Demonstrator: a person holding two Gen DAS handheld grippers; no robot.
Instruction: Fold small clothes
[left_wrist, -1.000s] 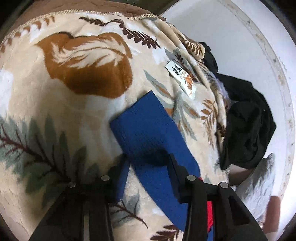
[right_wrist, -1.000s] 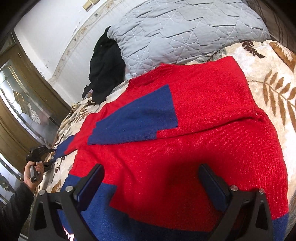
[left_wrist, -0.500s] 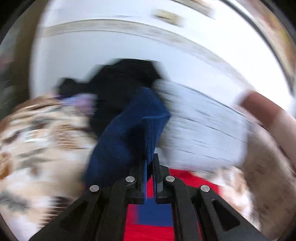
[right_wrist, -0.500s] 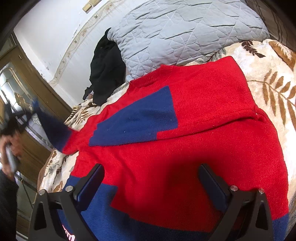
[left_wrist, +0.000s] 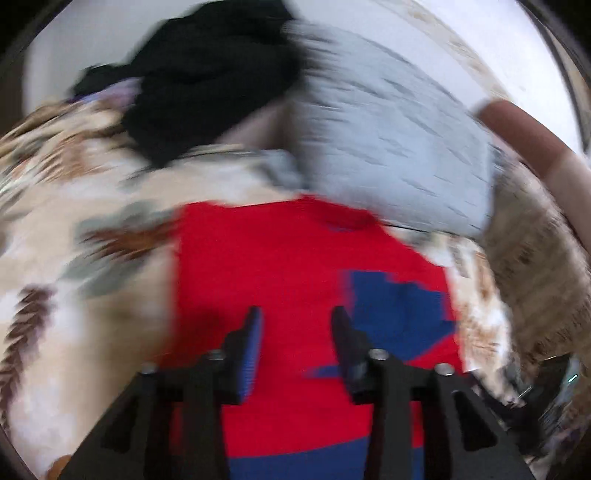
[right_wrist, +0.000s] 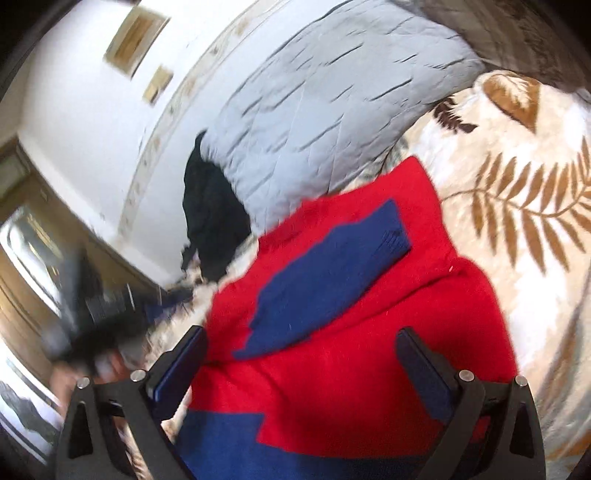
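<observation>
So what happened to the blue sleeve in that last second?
The left gripper pinched the blue sleeve off the blanket, swung it over and laid it across the red sweater, then opened and let go. Both sleeves now look folded in. The right gripper stayed open above the sweater, tilting a little. The grey pillow and black clothes stayed put.

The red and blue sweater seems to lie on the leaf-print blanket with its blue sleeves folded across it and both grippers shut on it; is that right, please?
Not quite: neither gripper is shut on the sweater. The left wrist view shows the left gripper open above it, and the right wrist view shows the right gripper open too. The rest holds: it lies on the blanket with blue sleeves folded across.
</observation>
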